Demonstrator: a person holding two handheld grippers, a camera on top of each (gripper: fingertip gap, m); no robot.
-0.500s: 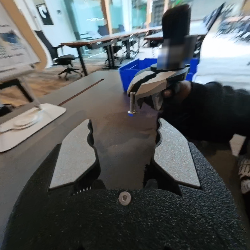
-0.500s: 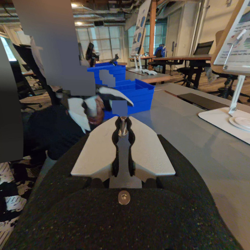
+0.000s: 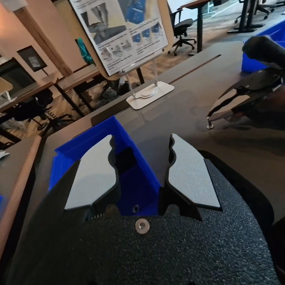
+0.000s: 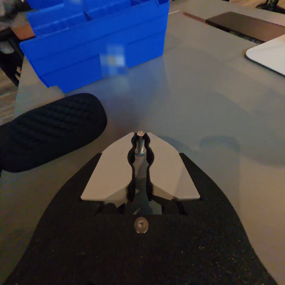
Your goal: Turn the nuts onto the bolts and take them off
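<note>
Right wrist view: bolt [image 4: 140, 144] clamped upright between the jaws' tips.

Your silver bolt [image 4: 140, 144], threaded shank upright, hex head down on the grey table [image 4: 200, 100], pinched near its tip, well in from the table's edges, one small dark nut [image 3: 135, 208] lying in the blue bin [image 3: 138, 166] at the table's corner.

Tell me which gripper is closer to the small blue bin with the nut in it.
Left. The left gripper hangs open directly over the small blue bin. The right gripper is off to the side, shut on the bolt standing on the table.
</note>
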